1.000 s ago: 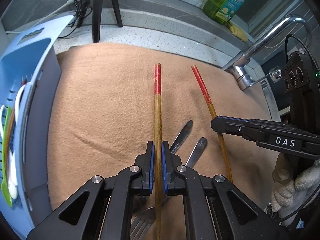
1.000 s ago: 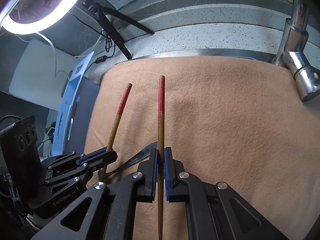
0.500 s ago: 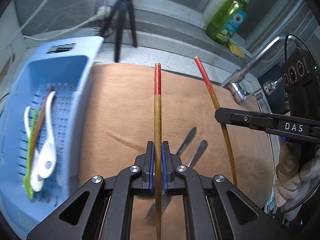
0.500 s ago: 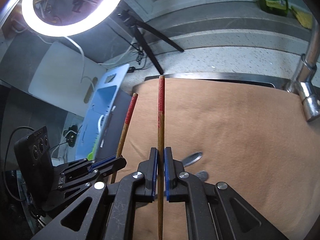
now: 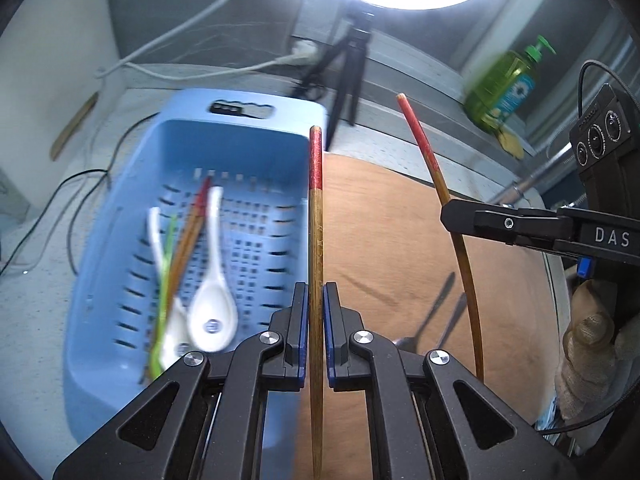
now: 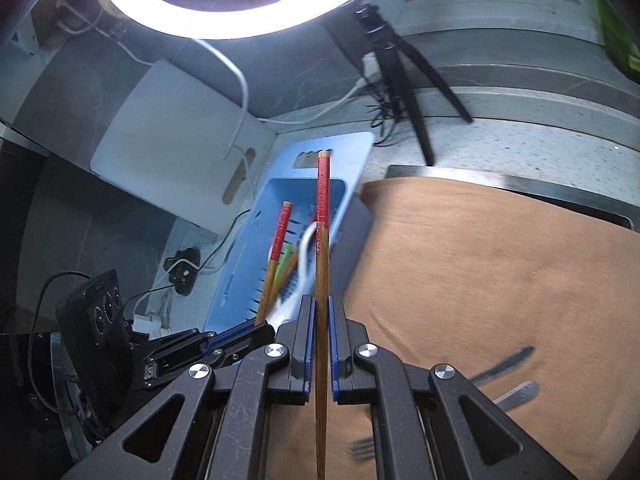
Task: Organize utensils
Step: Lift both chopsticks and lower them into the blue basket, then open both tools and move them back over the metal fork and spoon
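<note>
Blue slotted basket (image 5: 120, 240) on the speckled surface (image 5: 32, 312), just left of the tan cloth (image 5: 392, 240). Inside the basket: 2 white spoons (image 5: 212, 312), 1 green utensil (image 5: 164, 272) and 1 red-tipped chopstick (image 5: 188, 236), lying lengthwise and blurred.

Left gripper (image 5: 316, 336) closed on a red-tipped chopstick (image 5: 316, 208), shaft upright between the blue pads, red end over the basket's right rim. Right gripper (image 6: 318, 348) likewise clamped on a second chopstick (image 6: 322, 240), red end over the basket's far wall in its own view.

Left wrist view only: green soap bottle (image 5: 504, 88) at the back right, faucet (image 5: 532, 184) partly seen, gloved hand (image 5: 592, 344) behind the right gripper (image 5: 456, 216), full basket floor, and the second chopstick (image 5: 436, 176) seen from the side, curved by the lens.

Right wrist view only: white cutting board (image 6: 160, 148) leaning behind the basket (image 6: 340, 164), sink edge (image 6: 500, 184) beyond the cloth (image 6: 500, 280), left gripper (image 6: 264, 330) from the side with its chopstick (image 6: 278, 244).

Both views: ring light (image 6: 240, 20), black tripod (image 6: 404, 84), and metal cutlery on the cloth, namely fork (image 6: 360, 448) and 2 handles (image 6: 504, 364), blurred.
</note>
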Demonstrator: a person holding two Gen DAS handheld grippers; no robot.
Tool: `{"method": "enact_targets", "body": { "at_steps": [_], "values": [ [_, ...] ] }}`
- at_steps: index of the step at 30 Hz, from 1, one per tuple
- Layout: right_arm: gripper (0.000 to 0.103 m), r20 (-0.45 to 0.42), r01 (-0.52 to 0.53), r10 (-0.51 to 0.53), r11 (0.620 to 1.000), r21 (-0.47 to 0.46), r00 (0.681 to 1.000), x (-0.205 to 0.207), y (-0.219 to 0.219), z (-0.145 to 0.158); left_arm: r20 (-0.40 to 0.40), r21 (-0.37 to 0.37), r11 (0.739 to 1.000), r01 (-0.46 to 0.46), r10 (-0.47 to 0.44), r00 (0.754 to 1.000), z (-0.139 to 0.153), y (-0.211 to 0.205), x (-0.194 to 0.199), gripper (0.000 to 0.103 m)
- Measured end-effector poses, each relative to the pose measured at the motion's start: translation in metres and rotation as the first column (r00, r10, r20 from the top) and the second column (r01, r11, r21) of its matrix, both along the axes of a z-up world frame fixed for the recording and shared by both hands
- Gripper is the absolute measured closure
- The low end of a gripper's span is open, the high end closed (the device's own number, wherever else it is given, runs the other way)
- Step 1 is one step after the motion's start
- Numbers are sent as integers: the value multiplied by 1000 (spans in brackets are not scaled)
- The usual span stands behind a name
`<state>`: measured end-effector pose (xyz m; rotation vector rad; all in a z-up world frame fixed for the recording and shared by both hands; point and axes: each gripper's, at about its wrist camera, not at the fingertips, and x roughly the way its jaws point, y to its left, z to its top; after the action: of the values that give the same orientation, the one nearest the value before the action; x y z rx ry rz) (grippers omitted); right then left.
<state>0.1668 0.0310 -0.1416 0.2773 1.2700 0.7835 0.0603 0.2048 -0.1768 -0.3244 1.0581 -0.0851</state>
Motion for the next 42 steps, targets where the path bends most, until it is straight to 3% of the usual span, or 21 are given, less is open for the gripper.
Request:
{"method": "enact_targets", "body": {
  "at_steps": [9, 20, 29, 32, 42],
  "values": [
    [97, -37, 4, -3, 1000, 8, 999, 8, 57, -14, -15, -3, 999, -34, 34, 999, -8, 38, 9, 97],
    [97, -94, 33, -35, 999, -23, 995, 24, 96, -45, -56, -17, 999, -40, 39, 998, -30, 62, 22, 97],
    [97, -102, 11, -17, 998, -60, 995, 27, 110, -57, -73, -16, 998, -58, 57, 996, -38, 70, 26, 97],
    [94, -91, 11, -17, 998, -67, 996, 26, 111, -55, -81, -19, 997, -74, 72, 994, -39, 74, 28, 88],
    [94, -76, 2, -7, 998, -68, 997, 23, 104, -47, -67, -12, 995, -95, 94, 993, -32, 74, 18, 88]
  ]
}}
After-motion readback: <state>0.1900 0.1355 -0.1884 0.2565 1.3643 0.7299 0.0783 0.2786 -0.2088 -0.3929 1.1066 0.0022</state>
